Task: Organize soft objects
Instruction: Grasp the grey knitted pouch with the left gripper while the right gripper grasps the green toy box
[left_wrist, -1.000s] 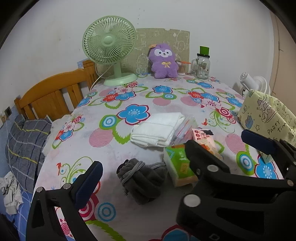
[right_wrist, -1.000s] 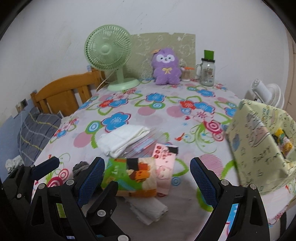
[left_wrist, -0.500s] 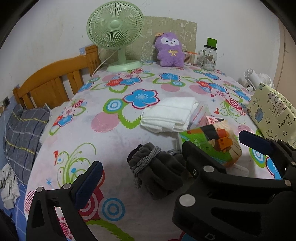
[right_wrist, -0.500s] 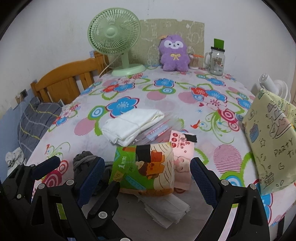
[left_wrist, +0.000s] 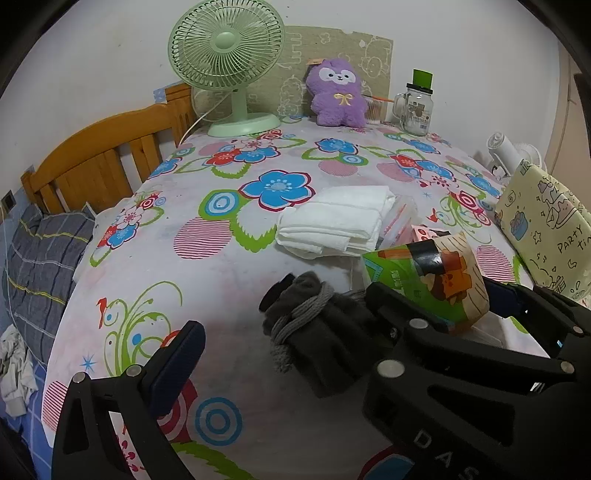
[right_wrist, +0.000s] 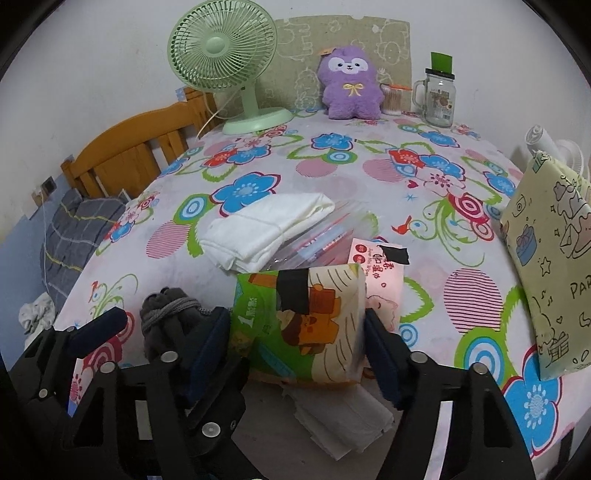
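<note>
Right gripper closed on green-and-orange printed soft tissue pack, pads pressing both sides, pack raised above flowered tablecloth. Left gripper wide open, holding nothing, straddling dark grey rolled fabric bundle tied with cord. Advice: keep squeeze light, lift straight, carry toward yellow printed fabric bag at right.

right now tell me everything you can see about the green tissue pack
The green tissue pack is a soft plastic-wrapped brick printed with cartoon figures, orange and cream on its right half, with black tape across the top. It stands tilted between the right gripper fingers, which press its two sides. A pink packet lies behind it, loose white tissue beneath.
</note>
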